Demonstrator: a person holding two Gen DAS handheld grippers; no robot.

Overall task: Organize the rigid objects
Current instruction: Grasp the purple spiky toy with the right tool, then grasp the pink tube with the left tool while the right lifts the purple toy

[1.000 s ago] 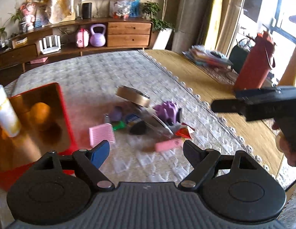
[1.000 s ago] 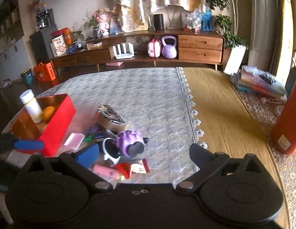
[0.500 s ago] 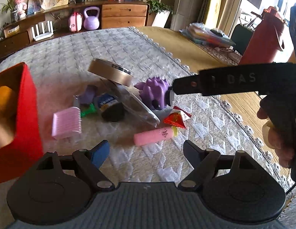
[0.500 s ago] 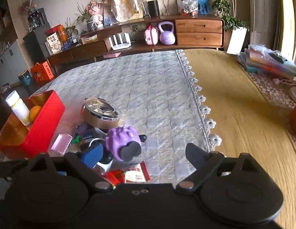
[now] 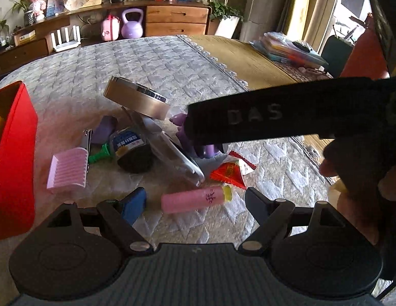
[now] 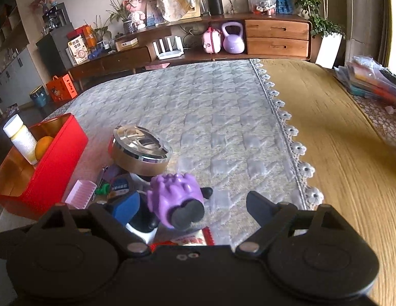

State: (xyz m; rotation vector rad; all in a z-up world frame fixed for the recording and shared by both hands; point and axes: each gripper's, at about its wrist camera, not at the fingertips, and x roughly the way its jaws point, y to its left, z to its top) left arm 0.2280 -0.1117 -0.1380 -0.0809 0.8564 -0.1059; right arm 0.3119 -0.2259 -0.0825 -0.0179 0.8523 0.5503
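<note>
Right wrist view: a purple knobbed plastic toy with a black cap [image 6: 176,205] is seen at lower centre, lying on the quilted grey tablecloth [image 6: 210,117] at the near edge of a pile of small objects. The right gripper [image 6: 192,205] is positioned around the toy; its jaws are closing from a wider setting, the toy is between them, and no pad contact is visible, so nothing is held yet. Compared with a second ago, the toy has grown larger and lower in frame, which indicates an approach nearing a grasp.

A round brushed-metal tin [image 6: 140,150] is leaned on the pile just behind the toy. A red open box [image 6: 57,153] holding a white bottle [image 6: 20,139] and an orange [image 6: 43,146] is placed at mid left, the probable destination.

In the left wrist view, the left gripper [image 5: 195,202] is held wide open and empty, with a pink cylindrical tube [image 5: 195,199] lying just ahead of its fingers. A pink ridged comb [image 5: 67,169] is located at left.
</note>
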